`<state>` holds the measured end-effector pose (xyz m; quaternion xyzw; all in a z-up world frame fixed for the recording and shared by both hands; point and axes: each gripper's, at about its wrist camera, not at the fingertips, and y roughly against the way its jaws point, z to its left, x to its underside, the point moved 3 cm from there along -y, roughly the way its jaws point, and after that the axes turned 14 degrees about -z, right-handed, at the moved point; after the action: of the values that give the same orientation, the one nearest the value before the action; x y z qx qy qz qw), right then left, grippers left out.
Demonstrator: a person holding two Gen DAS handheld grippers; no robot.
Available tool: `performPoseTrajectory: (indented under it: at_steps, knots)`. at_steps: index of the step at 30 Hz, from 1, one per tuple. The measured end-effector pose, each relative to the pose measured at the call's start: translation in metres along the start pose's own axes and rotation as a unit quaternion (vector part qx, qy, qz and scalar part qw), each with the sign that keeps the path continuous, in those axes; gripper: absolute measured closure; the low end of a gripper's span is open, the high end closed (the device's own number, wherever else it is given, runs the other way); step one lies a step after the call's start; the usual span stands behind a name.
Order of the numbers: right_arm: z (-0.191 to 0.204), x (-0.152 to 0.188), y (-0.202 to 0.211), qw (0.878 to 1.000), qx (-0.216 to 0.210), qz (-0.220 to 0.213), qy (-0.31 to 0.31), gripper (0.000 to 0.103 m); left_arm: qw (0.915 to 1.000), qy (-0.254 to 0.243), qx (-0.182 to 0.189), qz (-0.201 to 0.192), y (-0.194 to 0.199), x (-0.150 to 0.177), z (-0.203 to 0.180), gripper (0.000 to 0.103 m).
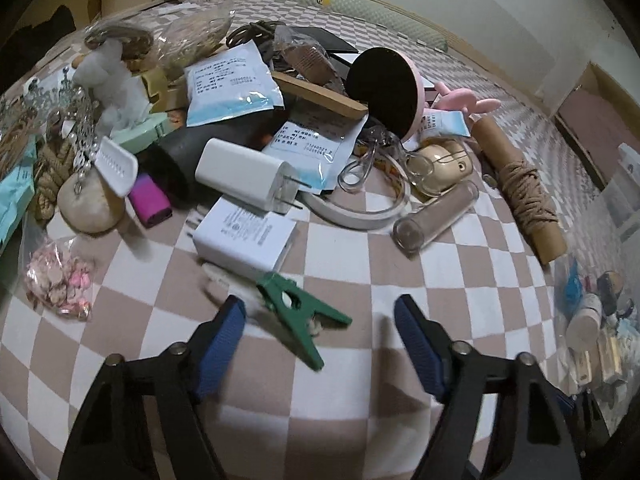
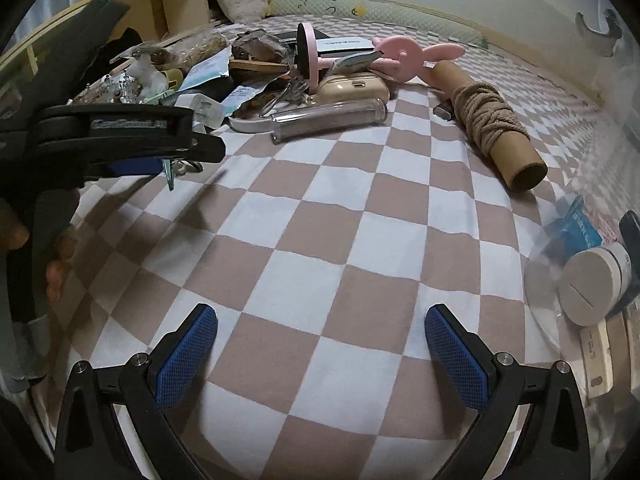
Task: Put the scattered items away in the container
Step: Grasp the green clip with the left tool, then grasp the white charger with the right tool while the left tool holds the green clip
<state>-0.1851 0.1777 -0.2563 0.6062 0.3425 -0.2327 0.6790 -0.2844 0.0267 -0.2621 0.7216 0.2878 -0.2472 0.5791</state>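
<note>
A green clothes peg (image 1: 302,312) lies on the checkered bedspread between the open fingers of my left gripper (image 1: 320,312), not gripped. Behind it lies a pile of scattered items: a white charger (image 1: 248,174), a white adapter (image 1: 244,240), a clear tube (image 1: 436,218), a cardboard tube wound with string (image 1: 520,188). My right gripper (image 2: 320,324) is open and empty over bare bedspread. The clear plastic container (image 2: 540,276) sits at the right edge with a white jar (image 2: 592,288) inside. The left gripper also shows in the right wrist view (image 2: 168,168), low over the peg.
A pink round mirror (image 1: 384,88), a pink rabbit toy (image 2: 408,58), a gold earbud case (image 2: 352,86), a stone (image 1: 88,204), a magenta lighter (image 1: 150,202) and a bag of pink beads (image 1: 60,276) lie in the pile. A long pillow (image 2: 380,12) lines the wall.
</note>
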Motion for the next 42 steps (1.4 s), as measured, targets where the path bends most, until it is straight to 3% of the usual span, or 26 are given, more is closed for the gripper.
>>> performPoseTrajectory:
  at_steps: [3, 5, 10, 15, 22, 34, 38, 42]
  knots:
    - [0.0, 0.002, 0.001, 1.0, -0.009, -0.001, -0.002, 0.0, 0.9999, 0.002, -0.006, -0.009, -0.001, -0.001, 0.003, 0.041]
    - [0.001, 0.003, 0.001, 1.0, -0.011, 0.0, 0.001, 0.0, 0.9998, 0.0, -0.009, -0.017, 0.0, 0.0, 0.006, 0.054]
    - [0.004, 0.005, -0.002, 1.0, -0.001, 0.003, 0.012, 0.0, 0.9997, -0.001, -0.005, -0.026, 0.005, 0.004, 0.012, 0.061]
    - [0.005, 0.005, -0.004, 1.0, 0.003, 0.006, 0.017, 0.0, 0.9996, -0.006, -0.005, -0.028, 0.011, 0.007, 0.016, 0.074]
    - [0.005, 0.006, -0.003, 1.0, 0.002, 0.005, 0.016, 0.0, 0.9994, -0.01, -0.009, -0.033, 0.026, 0.012, 0.029, 0.074]
    - [-0.001, 0.002, -0.001, 1.0, 0.009, -0.005, 0.006, 0.0, 0.999, 0.029, -0.019, -0.028, 0.053, 0.025, 0.063, 0.074]
    - [0.002, -0.013, -0.005, 1.0, 0.007, -0.009, -0.005, 0.014, 0.9989, 0.018, -0.03, -0.03, 0.056, 0.022, 0.064, 0.074]
    - [0.011, -0.04, -0.018, 1.0, -0.005, -0.022, -0.012, 0.02, 0.9992, 0.01, -0.03, -0.025, 0.054, 0.023, 0.064, 0.074]
